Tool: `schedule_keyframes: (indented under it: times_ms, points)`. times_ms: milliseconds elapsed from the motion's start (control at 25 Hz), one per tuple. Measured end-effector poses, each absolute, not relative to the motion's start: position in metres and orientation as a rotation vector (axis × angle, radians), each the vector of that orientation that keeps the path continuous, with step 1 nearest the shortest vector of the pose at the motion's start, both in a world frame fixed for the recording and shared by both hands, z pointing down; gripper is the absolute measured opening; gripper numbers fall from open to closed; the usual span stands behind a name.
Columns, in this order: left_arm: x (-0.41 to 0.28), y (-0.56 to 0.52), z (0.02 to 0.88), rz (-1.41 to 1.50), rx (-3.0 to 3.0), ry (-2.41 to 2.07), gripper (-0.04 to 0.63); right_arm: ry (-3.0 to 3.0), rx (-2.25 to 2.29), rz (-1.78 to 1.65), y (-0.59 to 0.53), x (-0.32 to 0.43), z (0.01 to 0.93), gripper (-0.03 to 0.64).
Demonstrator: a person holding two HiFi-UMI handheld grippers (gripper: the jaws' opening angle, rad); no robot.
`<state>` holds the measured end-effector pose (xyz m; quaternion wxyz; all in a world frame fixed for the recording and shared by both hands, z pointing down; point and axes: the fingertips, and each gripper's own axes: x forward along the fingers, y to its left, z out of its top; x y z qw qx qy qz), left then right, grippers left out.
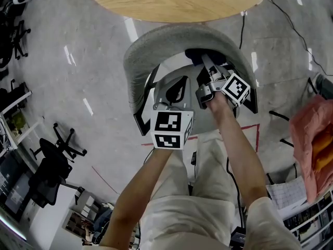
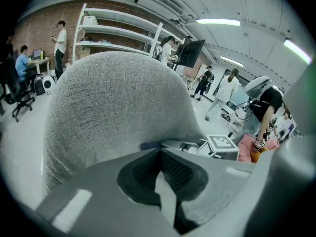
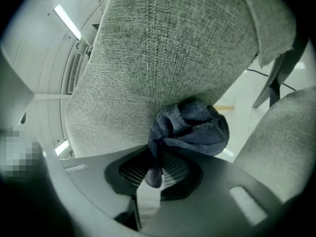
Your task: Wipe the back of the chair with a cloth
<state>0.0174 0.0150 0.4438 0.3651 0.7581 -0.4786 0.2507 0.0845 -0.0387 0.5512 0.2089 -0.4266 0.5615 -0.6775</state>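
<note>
**Right tongs [image 3: 155, 169] hold the cloth [image 3: 190, 127] on the chair back [image 3: 163, 48]**

Right tongs are closed tight on a dark blue cloth. One end of the cloth is pinched between the jaws. The rest is a soft ball just in front of them. The ball touches the gray chair back, which is right ahead of these tongs.

Left tongs [image 2: 160, 154] have their jaws together with nothing between them. They sit just beside the right tongs and point at the same gray back, close to it. I cannot tell if they touch it.

From the head view, the chair back curves wide from side to side. The cloth is on its inner side, nearer the right end. So I think the next wipe should slide sideways along that curve, and the right hand is the one to do it.

A round wooden desk [image 1: 177, 1] stands past the chair.
</note>
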Motion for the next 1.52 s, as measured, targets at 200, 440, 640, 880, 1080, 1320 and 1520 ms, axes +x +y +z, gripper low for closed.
schedule_keyframes:
  times_ms: [200, 440, 640, 880, 1080, 1320, 1520]
  points:
    - [0.018, 0.013, 0.439, 0.635, 1.957, -1.233, 0.001, 1.559, -1.175, -1.877, -0.04, 0.084, 0.539, 0.077]
    - [0.017, 0.01, 0.435, 0.624, 1.959, -1.245, 0.001, 1.565, -1.155, -1.857, -0.044, 0.084, 0.52, 0.077]
    - [0.017, 0.012, 0.432, 0.618, 1.963, -1.251, 0.001, 1.573, -1.13, -1.829, -0.047, 0.083, 0.498, 0.077]
    - [0.014, 0.011, 0.427, 0.606, 1.968, -1.266, 0.001, 1.587, -1.095, -1.789, -0.051, 0.081, 0.464, 0.077]
    - [0.012, 0.011, 0.423, 0.594, 1.966, -1.28, 0.001, 1.605, -1.08, -1.762, -0.055, 0.082, 0.443, 0.077]
    - [0.01, 0.016, 0.418, 0.594, 1.971, -1.287, 0.001, 1.608, -1.054, -1.735, -0.06, 0.082, 0.417, 0.077]
    - [0.009, 0.02, 0.414, 0.59, 1.969, -1.294, 0.001, 1.617, -1.041, -1.715, -0.065, 0.082, 0.395, 0.077]
